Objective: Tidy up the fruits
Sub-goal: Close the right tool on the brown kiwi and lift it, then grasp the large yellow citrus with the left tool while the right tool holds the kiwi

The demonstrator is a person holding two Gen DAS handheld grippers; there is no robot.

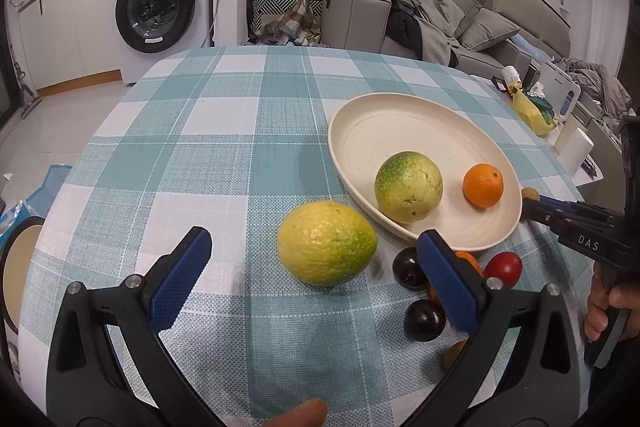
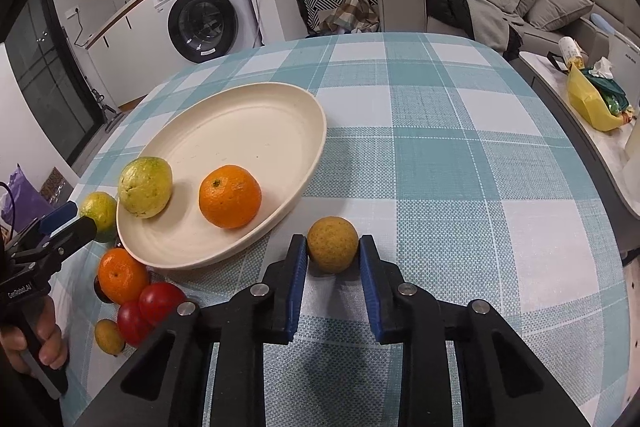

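Observation:
A cream plate (image 2: 320, 115) on the checked cloth holds a green-yellow fruit (image 2: 146, 187) and an orange (image 2: 230, 197). My right gripper (image 2: 333, 245) is shut on a small yellow-brown fruit (image 2: 333, 251) that sits on the cloth just right of the plate. My left gripper (image 1: 314, 242) is open. A large yellow-green fruit (image 1: 326, 243) lies on the cloth just ahead of its fingers, untouched. Beside the plate's near rim (image 1: 340, 123) lie two dark plums (image 1: 408, 269), an orange (image 2: 122, 275), two red fruits (image 2: 160, 301) and a small yellow fruit (image 2: 108, 337).
The round table's edge curves close on both sides. A side table with a yellow bag (image 2: 592, 103) stands to the right. A sofa (image 1: 480, 27) and a washing machine (image 1: 160, 7) stand beyond the table. A hand (image 1: 612, 307) holds the right gripper's handle.

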